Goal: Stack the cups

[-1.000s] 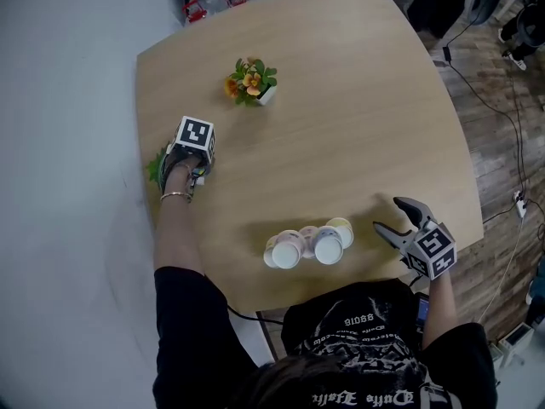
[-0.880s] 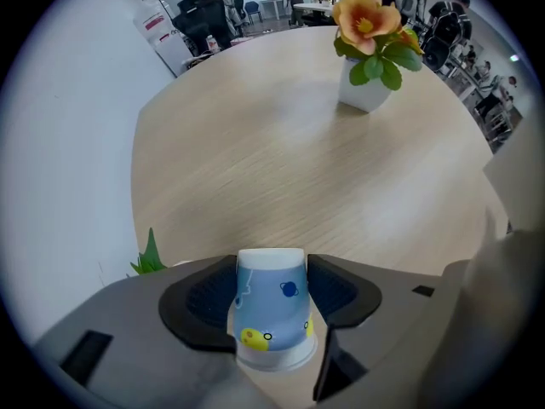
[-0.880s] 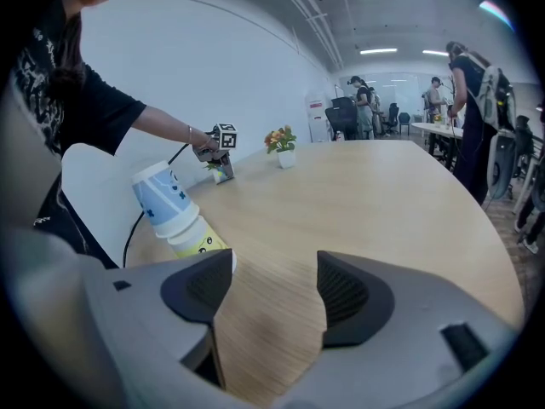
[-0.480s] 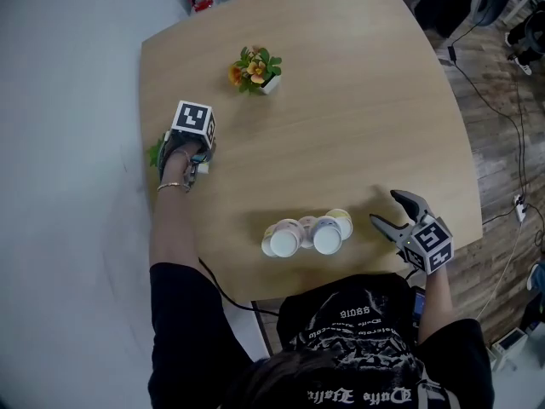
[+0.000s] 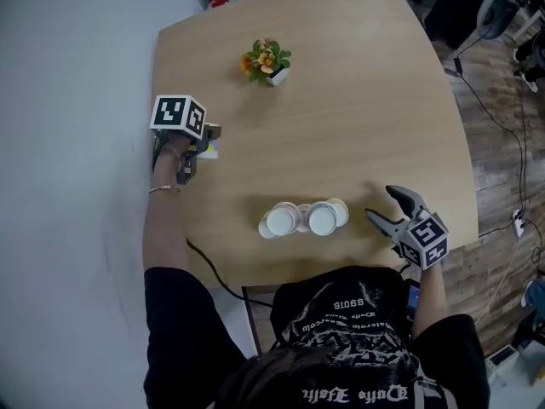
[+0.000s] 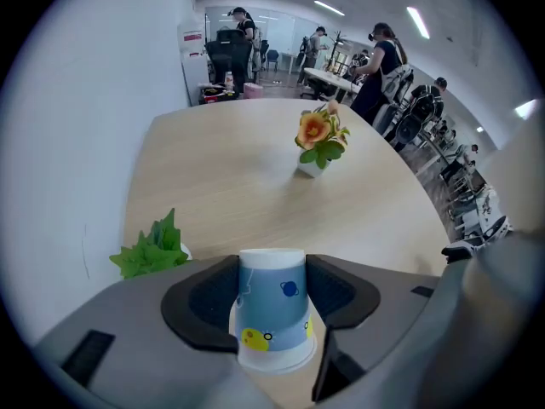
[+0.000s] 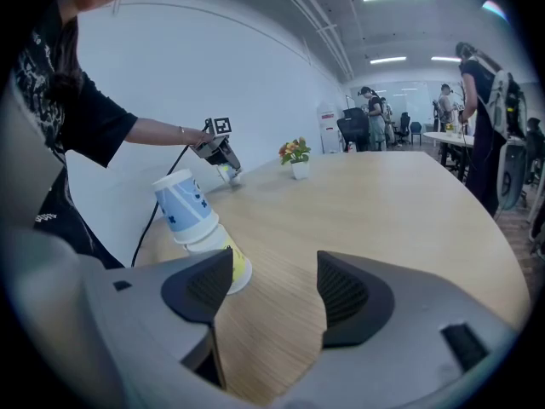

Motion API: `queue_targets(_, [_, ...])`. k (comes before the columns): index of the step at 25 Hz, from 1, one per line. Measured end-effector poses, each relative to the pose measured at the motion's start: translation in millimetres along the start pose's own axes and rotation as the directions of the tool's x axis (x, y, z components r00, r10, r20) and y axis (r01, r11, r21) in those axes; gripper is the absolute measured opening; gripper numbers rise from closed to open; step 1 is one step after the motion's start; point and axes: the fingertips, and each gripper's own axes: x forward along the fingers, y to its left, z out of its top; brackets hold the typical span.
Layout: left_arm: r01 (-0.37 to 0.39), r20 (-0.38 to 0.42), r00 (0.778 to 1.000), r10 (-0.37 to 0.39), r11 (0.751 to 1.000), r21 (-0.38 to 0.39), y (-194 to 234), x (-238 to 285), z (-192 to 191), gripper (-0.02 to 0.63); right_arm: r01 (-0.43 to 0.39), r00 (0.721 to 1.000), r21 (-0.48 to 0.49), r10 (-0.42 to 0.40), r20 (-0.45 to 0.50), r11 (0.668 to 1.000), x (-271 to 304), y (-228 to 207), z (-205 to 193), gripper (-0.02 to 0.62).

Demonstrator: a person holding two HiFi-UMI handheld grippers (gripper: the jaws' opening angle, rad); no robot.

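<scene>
Pale wooden table [image 5: 366,100] with rounded corners, a busy office behind it. By its left edge the left gripper [image 6: 274,273] has its jaws, which have just been closing, clamped on an upside-down blue paper cup with planet prints [image 6: 271,313], next to a green leafy plant [image 6: 153,247]. Near the front edge a huddle of paper cups [image 5: 304,219] stands touching. Just right of them the right gripper [image 5: 379,203] hovers, jaws apart and empty. Farther back sits a small pot of orange flowers [image 5: 267,61].

Bright even ceiling-strip light; soft shadows; gripper views fisheye-warped, dark vignetted corners; slight edge blur.
</scene>
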Motion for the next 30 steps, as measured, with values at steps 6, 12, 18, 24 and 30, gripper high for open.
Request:
queue_targets(6, [0.043,0.168,0.985,-0.037,0.999,-0.03,-15,-30,-10,0.252,0.004,0.999,-0.004,-0.004,0.047,1.0,-8,3,0,0.316])
queue_targets(12, [0.032,0.341,0.94,-0.007,0.997,-0.068,-26,-69,-29,0.252,-0.008,0.998,0.005,0.008,0.062,1.0,-24,17,-11,0.316])
queue_targets(18, [0.127,0.544,0.836,-0.065,0.989,-0.077,-60,-118,-38,0.252,-0.047,0.994,0.047,0.042,0.103,0.998,-32,39,-23,0.31])
queue_targets(24, [0.225,0.734,0.665,-0.138,0.974,-0.021,-111,-176,-48,0.252,-0.05,0.985,0.048,0.042,0.169,0.998,-40,55,-18,0.31])
queue_targets(30, [0.21,0.846,0.52,-0.121,0.978,0.012,-163,-219,-79,0.252,-0.036,0.972,-0.003,0.036,0.23,0.999,-61,68,1,0.31])
